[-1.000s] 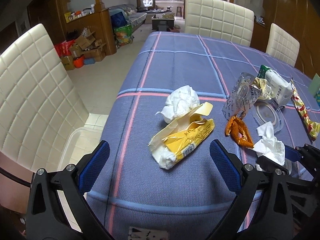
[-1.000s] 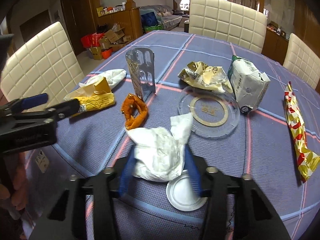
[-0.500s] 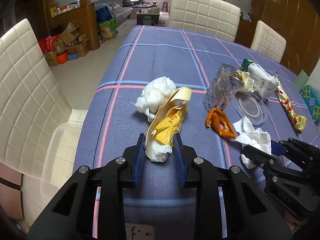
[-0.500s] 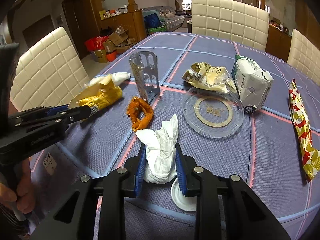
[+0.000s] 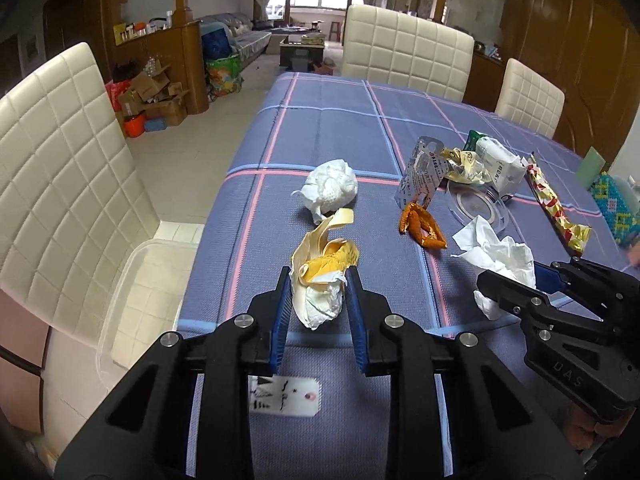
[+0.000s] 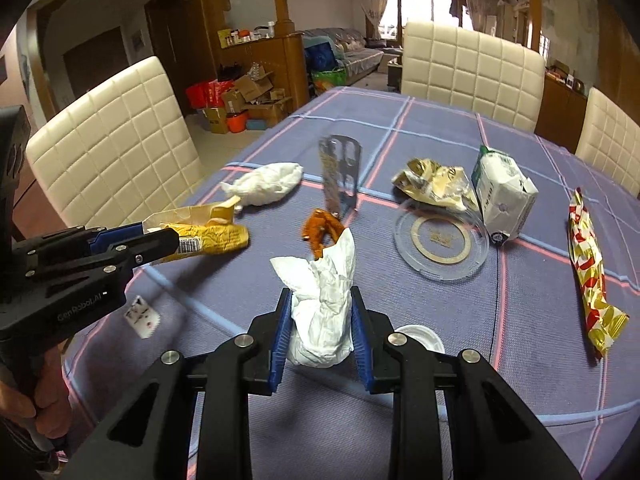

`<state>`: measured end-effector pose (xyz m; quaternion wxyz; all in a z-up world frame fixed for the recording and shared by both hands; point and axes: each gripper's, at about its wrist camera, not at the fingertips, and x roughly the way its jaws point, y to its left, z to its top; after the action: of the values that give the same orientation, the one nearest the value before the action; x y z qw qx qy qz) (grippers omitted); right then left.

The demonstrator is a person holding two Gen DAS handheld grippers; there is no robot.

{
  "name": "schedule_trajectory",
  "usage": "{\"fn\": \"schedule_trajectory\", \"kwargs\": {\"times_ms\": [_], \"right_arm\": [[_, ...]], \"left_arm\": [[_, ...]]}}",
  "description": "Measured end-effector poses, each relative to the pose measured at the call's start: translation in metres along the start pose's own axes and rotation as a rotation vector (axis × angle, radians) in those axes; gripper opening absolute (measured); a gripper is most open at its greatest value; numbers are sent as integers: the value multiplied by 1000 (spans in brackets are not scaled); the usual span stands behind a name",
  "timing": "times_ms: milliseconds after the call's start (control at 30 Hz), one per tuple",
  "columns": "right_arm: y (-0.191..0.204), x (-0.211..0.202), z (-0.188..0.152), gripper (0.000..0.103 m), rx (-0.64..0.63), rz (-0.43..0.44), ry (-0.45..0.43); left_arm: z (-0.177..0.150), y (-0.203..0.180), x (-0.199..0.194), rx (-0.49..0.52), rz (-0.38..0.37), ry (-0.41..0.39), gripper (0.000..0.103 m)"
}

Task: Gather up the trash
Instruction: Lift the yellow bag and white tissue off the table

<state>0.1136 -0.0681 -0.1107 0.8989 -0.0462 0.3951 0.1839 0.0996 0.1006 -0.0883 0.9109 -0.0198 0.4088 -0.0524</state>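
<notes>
Left gripper [image 5: 318, 292] clamped on yellow snack wrapper [image 5: 324, 276], near table edge. Right gripper [image 6: 320, 312] pinching crumpled white tissue [image 6: 326, 300], just above tablecloth [image 6: 440, 132]. Both items featherlight, soft, crushable; wrapper film likely slick, so grip at bunched middle looks safest. Clear plastic bin [image 5: 140, 292] waits beside table, left. More litter ahead.

White lid [image 6: 421, 338] half behind fingers [image 6: 362, 344]
</notes>
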Motion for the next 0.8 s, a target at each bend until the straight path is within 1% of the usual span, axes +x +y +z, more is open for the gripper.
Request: {"fn": "schedule_trajectory", "kwargs": {"times_ms": [200,367,567,800], "right_arm": [[14,-11,-1,27,-28,-2,-19],[24,-21,-3,27,-52,-4,-39],[34,-27,-3,27,-76,-6,-53],[46,-25,1,27,-113,1,-58]], "left_arm": [[-11,3,-16,-11,2,-24,23],[-17,2,-34,-2,5,-79,21],[-19,6,-49,-11,12,-119,20],[-23,18,-55,-35,40,-127,20]]}}
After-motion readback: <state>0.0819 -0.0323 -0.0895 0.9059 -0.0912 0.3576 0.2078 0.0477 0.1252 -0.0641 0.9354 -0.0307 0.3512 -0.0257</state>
